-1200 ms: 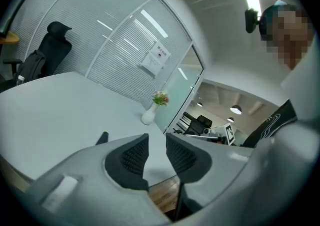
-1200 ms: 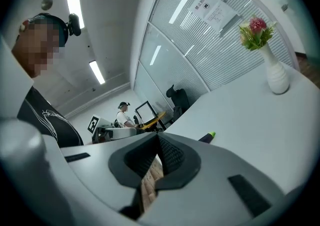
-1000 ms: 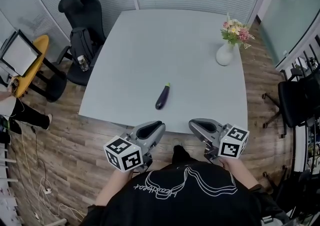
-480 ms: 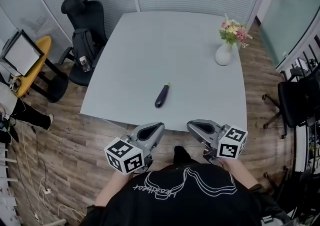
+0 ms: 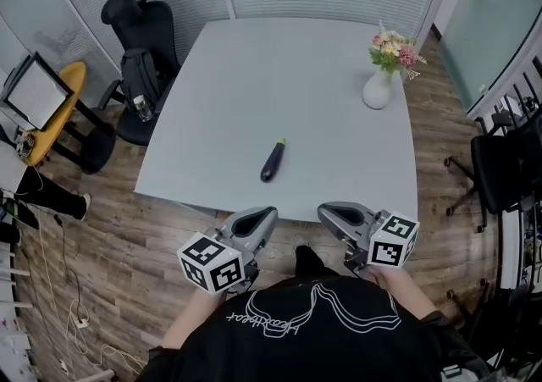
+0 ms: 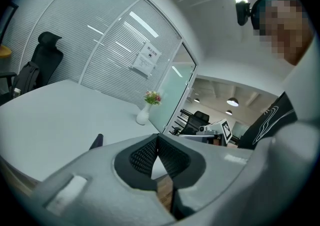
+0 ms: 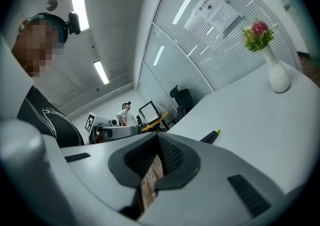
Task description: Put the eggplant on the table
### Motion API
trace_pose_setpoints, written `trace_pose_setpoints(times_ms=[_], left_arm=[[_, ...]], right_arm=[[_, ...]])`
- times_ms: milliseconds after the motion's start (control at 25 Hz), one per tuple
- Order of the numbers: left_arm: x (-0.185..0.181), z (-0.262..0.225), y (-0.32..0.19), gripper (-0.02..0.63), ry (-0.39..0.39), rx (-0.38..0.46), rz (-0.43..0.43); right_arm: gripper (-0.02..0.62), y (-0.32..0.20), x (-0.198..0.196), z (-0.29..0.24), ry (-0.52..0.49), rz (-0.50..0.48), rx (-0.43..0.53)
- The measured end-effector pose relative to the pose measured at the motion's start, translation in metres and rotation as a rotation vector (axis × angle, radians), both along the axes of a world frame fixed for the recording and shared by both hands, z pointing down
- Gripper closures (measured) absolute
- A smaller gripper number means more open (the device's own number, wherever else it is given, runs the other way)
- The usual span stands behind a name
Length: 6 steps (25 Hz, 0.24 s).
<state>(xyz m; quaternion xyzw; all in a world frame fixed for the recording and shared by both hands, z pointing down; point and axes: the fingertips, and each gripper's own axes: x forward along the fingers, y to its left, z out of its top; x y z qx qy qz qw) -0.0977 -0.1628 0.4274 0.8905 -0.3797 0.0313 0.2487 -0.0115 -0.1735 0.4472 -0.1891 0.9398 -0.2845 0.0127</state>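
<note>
Worktop (image 5: 322, 58): pale, roughly square. Eggplant (image 5: 272, 162): lying flat near the 6 o'clock edge, green stem end pointing to 1 o'clock, touching nothing else. White vase (image 5: 378, 91) with flowers: upright at the 2 o'clock corner, well apart from the eggplant. Left claw (image 5: 268, 214) and right claw (image 5: 325, 210): side by side over the wooden floor (image 5: 127, 236), just off the 6 o'clock edge, both apart from the eggplant. Black chair (image 5: 135, 33): beside the worktop at 10 o'clock
</note>
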Motion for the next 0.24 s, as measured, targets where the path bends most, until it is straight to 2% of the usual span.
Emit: trace_pose_setpoints(times_ms=[240], left_arm=[[-0.0010,0.0024,-0.0059,0.592,0.001,-0.001,-0.005]], right_arm=[[0.589,-0.0060,0.0019,0.0024,-0.010,0.007,-0.004]])
